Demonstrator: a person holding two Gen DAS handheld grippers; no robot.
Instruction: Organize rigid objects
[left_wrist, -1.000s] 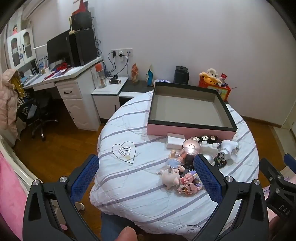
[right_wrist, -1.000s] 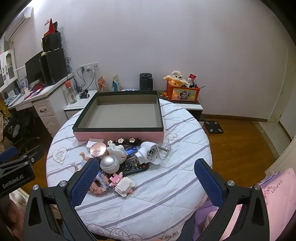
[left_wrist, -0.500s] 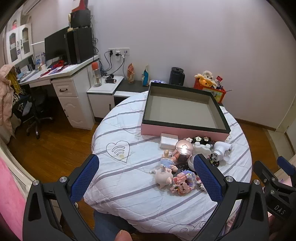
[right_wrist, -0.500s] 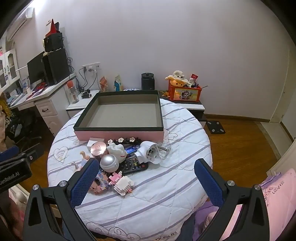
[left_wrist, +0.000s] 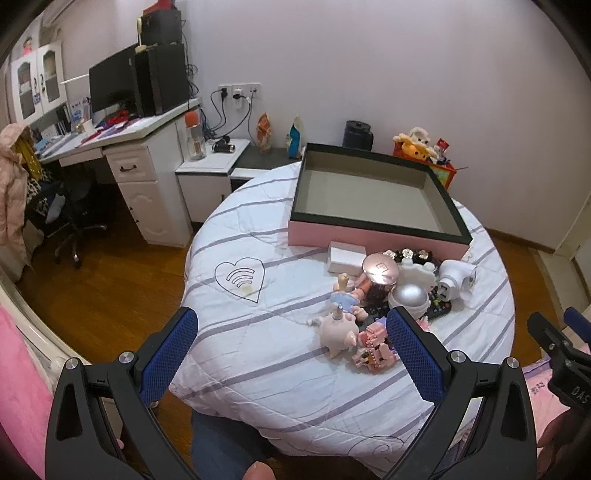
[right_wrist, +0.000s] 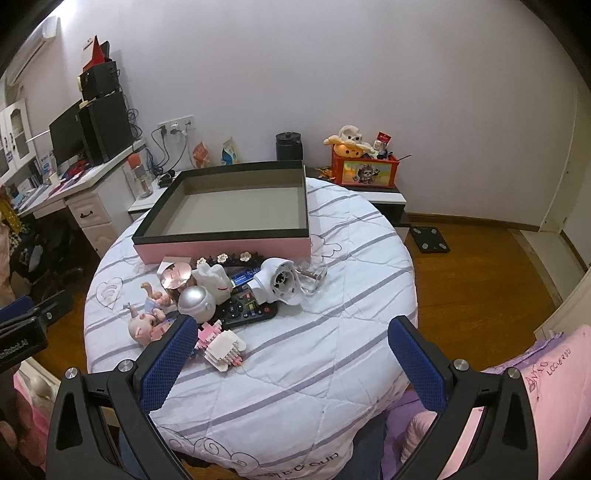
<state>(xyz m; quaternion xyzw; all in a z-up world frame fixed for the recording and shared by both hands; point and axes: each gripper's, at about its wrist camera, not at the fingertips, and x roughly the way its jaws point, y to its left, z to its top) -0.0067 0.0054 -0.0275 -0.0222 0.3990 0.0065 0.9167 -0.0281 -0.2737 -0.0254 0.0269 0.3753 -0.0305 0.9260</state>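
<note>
Both cameras have shifted slightly since a moment ago, the cluttered heap now sitting a little farther forward in each view. Over a round desk (right_wrist: 332, 350) draped in a white quilted cloth with grey stripes, the left gripper (left_wrist: 291, 354) hangs with its blue-padded fingers (left_wrist: 168, 354) spread wide and nothing between them. The right gripper (right_wrist: 291, 354) is likewise spread wide and empty, held above the near edge of the desk.

At the far side of the desk lies a shallow square box with pink outer walls and a dark rim (right_wrist: 221, 246), its grey floor bare. Just in front of the box sits the heap of small rigid things: a white flat rectangular box (left_wrist: 345, 256), a rose-gold round compact (left_wrist: 380, 268), a silver dome-shaped container (right_wrist: 195, 302), a black remote control with coloured buttons (right_wrist: 247, 312), a white plug-in adapter (right_wrist: 280, 282), a pink pig figurine (left_wrist: 338, 330), a small doll in a blue dress (left_wrist: 345, 297) and a pink-and-white block-built model (right_wrist: 221, 341).

From the left wrist view the heap lies ahead and to the right, the block model and pig just beyond the right fingertip. From the right wrist view it lies ahead and to the left, the block model just beside the left fingertip.
</note>
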